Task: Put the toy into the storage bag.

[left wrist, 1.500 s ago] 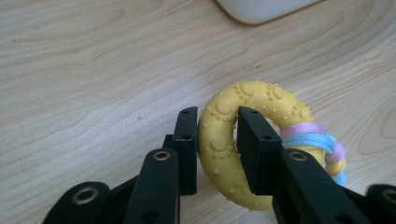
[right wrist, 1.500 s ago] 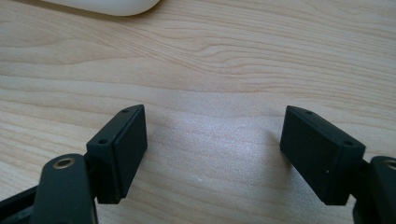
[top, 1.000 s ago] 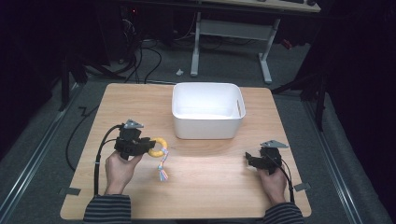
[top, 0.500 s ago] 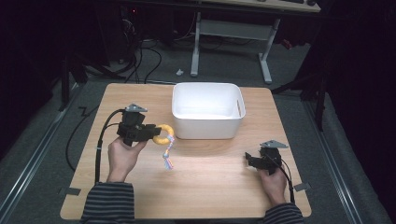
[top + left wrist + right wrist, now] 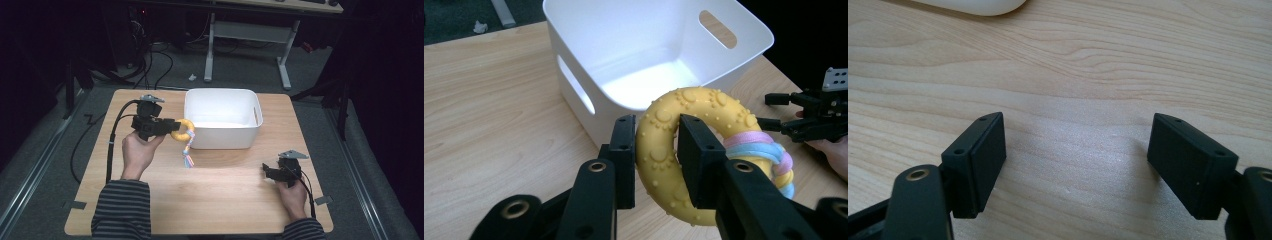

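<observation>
My left gripper (image 5: 172,128) is shut on a yellow knobbly ring toy (image 5: 183,129) and holds it in the air just left of the white bin (image 5: 223,119). A pink and blue rope tail (image 5: 188,152) hangs from the ring. In the left gripper view the two pads press on the ring (image 5: 667,150) from both sides, with the empty bin (image 5: 644,55) right behind it. My right gripper (image 5: 267,172) rests low at the table's front right, jaws wide open over bare wood (image 5: 1075,160), nothing between them.
The wooden table (image 5: 220,200) has free room in front of the bin. Cables trail from both grippers off the table's sides. A desk frame (image 5: 247,37) and cables stand on the floor beyond the far edge.
My left hand has lifted the ring toy off the table and carried it up and toward the bin's left side. The right hand has stayed where it was.
</observation>
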### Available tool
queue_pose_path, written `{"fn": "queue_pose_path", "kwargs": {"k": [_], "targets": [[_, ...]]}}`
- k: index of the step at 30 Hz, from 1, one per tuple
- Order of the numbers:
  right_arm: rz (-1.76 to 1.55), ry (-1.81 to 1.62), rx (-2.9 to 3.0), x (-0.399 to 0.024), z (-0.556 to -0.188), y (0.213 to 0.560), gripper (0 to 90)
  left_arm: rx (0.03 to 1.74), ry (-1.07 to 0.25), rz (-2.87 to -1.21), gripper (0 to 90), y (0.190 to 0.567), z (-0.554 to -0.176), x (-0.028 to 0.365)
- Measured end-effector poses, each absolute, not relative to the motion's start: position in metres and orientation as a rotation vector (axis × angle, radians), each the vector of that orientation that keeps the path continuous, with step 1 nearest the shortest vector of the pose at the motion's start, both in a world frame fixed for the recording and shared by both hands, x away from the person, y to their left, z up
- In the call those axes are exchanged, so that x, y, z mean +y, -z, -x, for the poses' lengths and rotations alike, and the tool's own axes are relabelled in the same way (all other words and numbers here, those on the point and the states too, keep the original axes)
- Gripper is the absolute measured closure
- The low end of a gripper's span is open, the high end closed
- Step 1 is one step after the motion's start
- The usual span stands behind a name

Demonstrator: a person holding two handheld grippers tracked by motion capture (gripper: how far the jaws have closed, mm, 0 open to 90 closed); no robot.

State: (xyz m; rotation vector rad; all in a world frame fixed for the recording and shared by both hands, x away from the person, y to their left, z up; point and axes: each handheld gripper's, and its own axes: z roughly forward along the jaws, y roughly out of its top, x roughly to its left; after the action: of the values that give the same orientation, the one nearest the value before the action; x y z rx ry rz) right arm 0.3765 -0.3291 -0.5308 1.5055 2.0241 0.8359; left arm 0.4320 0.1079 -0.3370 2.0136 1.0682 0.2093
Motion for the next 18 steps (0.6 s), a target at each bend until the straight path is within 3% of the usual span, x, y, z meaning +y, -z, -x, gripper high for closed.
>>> {"fn": "queue_pose_path", "kwargs": {"k": [18], "targets": [[-1.503,-0.837,2.026,-0.329,-0.376,0.531,23.7,1.086,-0.198,-2.022,69.8,0.320,-0.465,0.079]]}}
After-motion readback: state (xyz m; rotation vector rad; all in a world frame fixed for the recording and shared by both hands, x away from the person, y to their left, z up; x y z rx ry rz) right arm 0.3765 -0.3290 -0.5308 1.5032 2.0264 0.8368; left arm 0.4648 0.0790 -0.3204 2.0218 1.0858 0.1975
